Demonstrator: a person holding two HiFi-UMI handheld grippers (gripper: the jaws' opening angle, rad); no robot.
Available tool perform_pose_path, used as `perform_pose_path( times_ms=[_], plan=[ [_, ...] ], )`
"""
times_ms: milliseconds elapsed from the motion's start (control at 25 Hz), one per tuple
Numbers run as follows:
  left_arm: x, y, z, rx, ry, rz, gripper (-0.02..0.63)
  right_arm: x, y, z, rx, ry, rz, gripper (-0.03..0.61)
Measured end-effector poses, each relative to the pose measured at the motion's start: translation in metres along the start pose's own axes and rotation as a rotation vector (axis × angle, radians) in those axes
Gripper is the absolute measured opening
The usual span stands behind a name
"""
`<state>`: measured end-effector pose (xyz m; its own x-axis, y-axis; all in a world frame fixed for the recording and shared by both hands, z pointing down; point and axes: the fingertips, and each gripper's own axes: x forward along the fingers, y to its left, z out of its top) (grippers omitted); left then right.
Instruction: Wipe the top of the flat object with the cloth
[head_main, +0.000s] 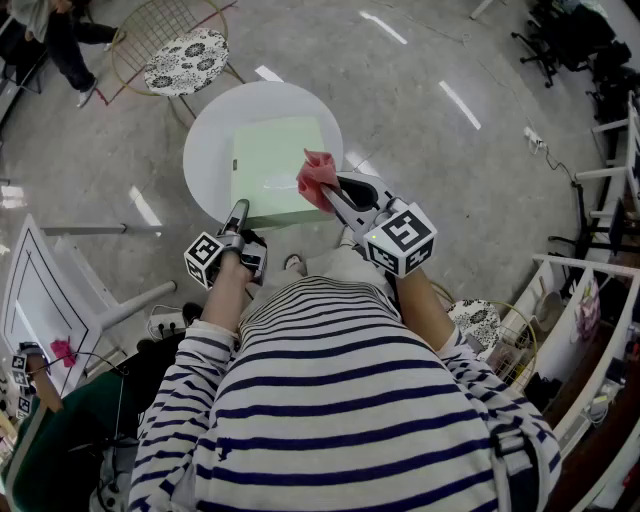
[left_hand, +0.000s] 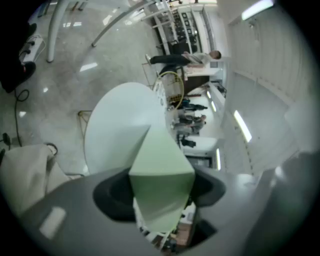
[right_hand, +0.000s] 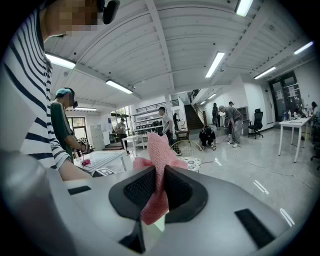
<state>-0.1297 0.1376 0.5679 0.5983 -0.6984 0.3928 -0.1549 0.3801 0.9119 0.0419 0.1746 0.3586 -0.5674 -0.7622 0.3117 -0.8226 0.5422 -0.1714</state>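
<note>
Glossy grey hall floor (head_main: 420, 70), with a round white worktop (head_main: 205, 150) bearing a pale green flat square box (head_main: 275, 160) and both hand-held grippers at its near edge.

In the head view: left hand-held gripper (head_main: 238, 212) at the box's near left corner. Right hand-held gripper (head_main: 327, 196) at the near right edge, with a crumpled pink mesh cloth (head_main: 316, 177) bunched at its tip over the box top; contact with the top not clear from there. Only in the left gripper view: dark pads clamped on either side of the green corner, white worktop beyond. Only in the right gripper view: pads pressed together on the cloth, one tuft standing up past them, a tail hanging below, and standing and crouching people far behind.
</note>
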Motion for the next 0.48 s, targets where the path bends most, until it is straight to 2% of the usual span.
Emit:
perform_pose_path(
  times_ms=[480],
  plan=[
    [0.0017,-0.0010,0.0002,0.000,0.007,0.004,0.285,0.0000,-0.0015,0.0018,-0.008,0.008,0.002,0.048]
  ],
)
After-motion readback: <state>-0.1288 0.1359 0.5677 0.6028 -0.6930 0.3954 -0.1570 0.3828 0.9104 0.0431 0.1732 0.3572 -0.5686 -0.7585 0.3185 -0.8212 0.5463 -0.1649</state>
